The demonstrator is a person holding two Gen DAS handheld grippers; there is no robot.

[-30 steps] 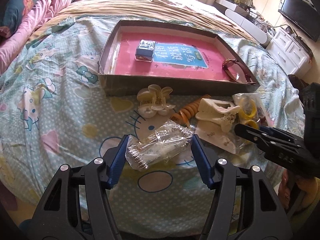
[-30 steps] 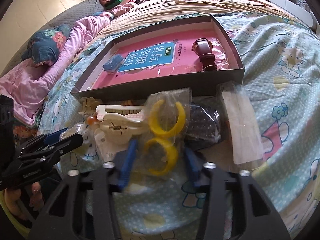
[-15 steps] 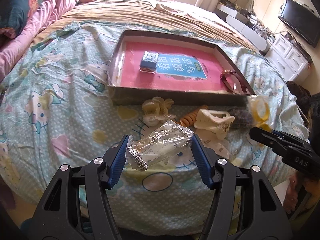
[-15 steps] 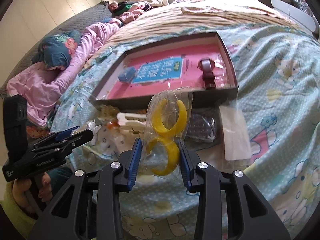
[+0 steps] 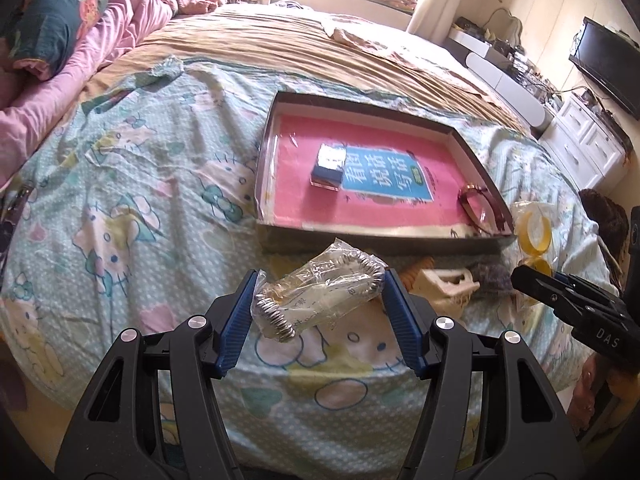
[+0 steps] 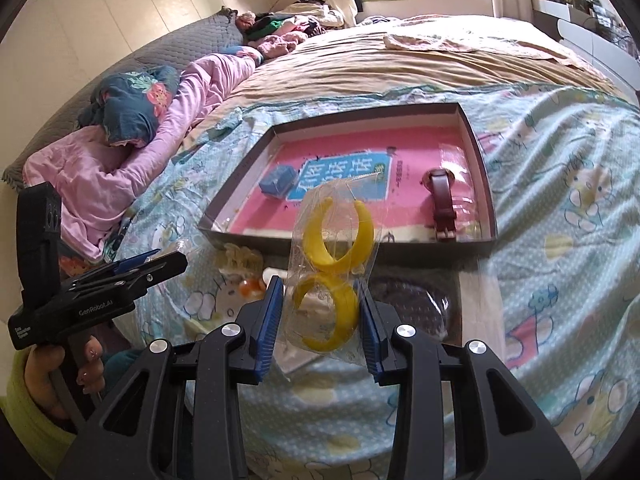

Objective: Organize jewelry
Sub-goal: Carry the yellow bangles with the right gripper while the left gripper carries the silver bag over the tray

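Holding two packets clear of the cartoon-print bedspread (image 5: 120,208), we have our left gripper (image 5: 320,300) partly open, clamped on a clear plastic bag of silver chain bracelet (image 5: 320,296), and our right gripper (image 6: 320,316) narrower, pinching a clear bag of yellow plastic hoop earrings (image 6: 332,264). Both hang just before the shallow dark cardboard tray (image 5: 384,240).

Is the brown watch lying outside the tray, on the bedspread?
No. In the right wrist view the brown watch lies inside the tray, near its right wall, on the pink book cover.
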